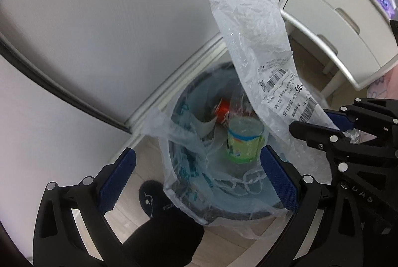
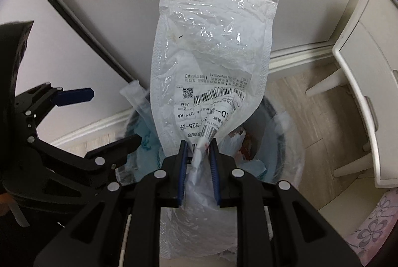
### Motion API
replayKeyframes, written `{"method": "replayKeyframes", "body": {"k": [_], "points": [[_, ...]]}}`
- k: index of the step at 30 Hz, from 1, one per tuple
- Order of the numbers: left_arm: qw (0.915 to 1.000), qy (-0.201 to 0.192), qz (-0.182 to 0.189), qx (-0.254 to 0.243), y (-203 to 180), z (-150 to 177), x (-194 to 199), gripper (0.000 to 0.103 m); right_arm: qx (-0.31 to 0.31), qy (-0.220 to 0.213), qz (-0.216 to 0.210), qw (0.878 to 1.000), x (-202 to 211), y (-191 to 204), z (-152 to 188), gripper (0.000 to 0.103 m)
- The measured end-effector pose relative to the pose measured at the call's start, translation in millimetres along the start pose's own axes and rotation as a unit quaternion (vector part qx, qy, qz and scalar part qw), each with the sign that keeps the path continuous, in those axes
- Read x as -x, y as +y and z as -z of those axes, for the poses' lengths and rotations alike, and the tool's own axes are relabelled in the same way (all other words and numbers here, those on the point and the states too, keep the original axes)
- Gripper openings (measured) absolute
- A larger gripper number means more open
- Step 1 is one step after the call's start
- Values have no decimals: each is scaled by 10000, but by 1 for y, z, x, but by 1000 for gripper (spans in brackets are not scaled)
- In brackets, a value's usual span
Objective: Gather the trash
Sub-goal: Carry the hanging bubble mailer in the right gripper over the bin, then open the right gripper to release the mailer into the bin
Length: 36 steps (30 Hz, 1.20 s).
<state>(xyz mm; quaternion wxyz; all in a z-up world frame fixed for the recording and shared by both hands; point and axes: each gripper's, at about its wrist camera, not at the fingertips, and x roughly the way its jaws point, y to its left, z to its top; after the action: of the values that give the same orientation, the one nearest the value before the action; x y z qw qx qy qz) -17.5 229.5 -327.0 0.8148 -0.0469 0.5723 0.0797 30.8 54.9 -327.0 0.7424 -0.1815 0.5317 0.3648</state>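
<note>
Two tools hang over a round trash bin (image 1: 223, 213) that stands on the wooden floor (image 2: 321, 117) against the white baseboard (image 2: 298, 56), close to the legs of a white cabinet (image 1: 330, 10). The bin is lined with a thin, see-through bin bag (image 1: 184, 175) printed in blue-green, whose loose edge spills out over the rim. Inside the bin, in the left wrist view, a green and blue cup (image 1: 245, 141) stands nearly upright, and a red can (image 1: 222, 111) lies tilted just behind it, both resting on the liner; the right wrist view shows crumpled white wrappers and a bit of something red deeper in the bin, too blurred to name. The right tool (image 2: 199, 146) is closed on the bunched lower end of a clear plastic mailing bag (image 2: 211, 48), its blue pads pressing the crumpled plastic from both sides. The bag rises from the grip, stiff and wrinkled, with bubble wrap at its far end and a white label with barcodes near the pinched end, and it sits above the mouth of the bin rather than in it. The left tool (image 1: 199, 175) stands wide open, its blue pads (image 1: 278, 180) well apart with nothing pressed between them, framing the bin's opening from above. A dark slipper (image 1: 154, 197) lies on the floor beside the bin.
</note>
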Motion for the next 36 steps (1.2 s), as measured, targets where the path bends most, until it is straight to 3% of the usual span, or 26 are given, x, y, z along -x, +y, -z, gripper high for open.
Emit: {"method": "replayKeyframes", "body": {"k": [16, 36], "points": [[9989, 456, 19, -128, -2, 20, -64, 97, 144, 612, 87, 9980, -54, -1, 14, 18], [9975, 478, -137, -508, -17, 29, -87, 97, 174, 972, 232, 9948, -85, 2, 11, 21]]}}
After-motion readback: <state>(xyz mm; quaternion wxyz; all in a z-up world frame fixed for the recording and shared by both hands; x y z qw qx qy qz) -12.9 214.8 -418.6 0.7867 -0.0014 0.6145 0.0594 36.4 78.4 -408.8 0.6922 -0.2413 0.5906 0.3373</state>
